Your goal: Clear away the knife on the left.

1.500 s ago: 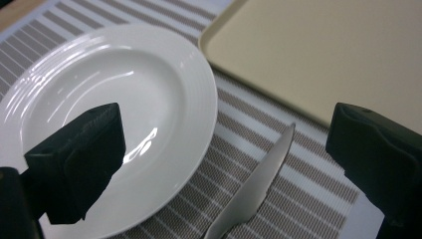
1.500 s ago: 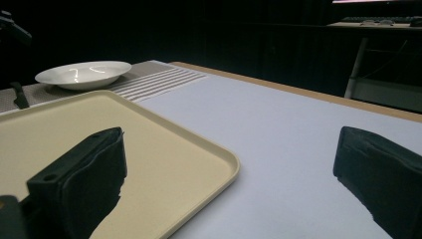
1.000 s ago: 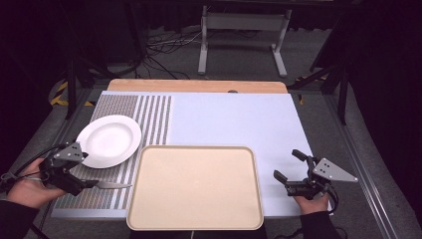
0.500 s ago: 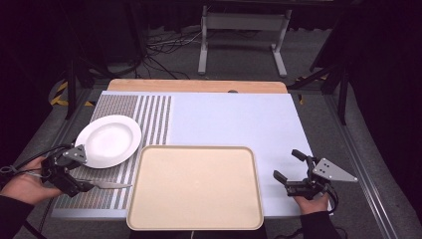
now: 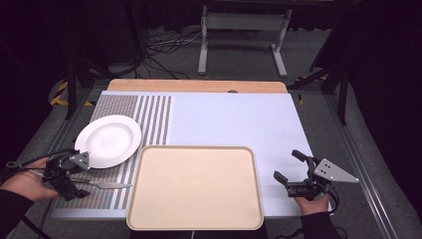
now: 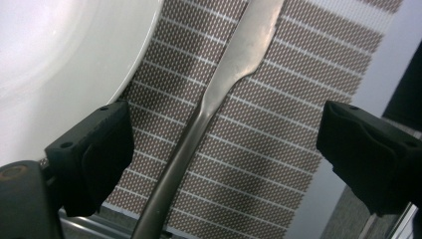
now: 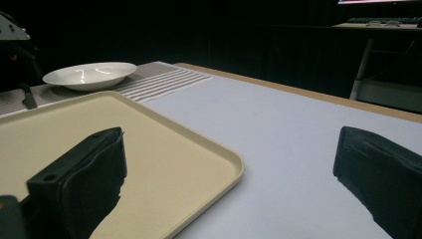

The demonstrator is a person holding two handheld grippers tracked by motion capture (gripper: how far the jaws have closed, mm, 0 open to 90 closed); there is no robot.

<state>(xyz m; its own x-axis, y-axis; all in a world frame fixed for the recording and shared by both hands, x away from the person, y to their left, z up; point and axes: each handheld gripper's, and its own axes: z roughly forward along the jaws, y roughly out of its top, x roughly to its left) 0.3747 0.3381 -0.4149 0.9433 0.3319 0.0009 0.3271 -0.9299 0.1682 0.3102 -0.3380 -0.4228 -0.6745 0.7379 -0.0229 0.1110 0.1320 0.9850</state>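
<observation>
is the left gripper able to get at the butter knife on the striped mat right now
Probably yes. The left gripper sits right over the butter knife, its jaws just closing a little but apart on either side of the handle, with nothing in between. The white plate lies close beside one jaw, yet clear of the handle.

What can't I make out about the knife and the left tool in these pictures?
- Knife tip: cut off by the top edge in the left gripper view; too small in the high view.
- Handle end: cut off by the bottom edge there; in the high view the left tool covers it.
- Touch: the tool's jaws have just been closing with the knife between them, pads apart from it; contact with the striped mat unclear.
</observation>
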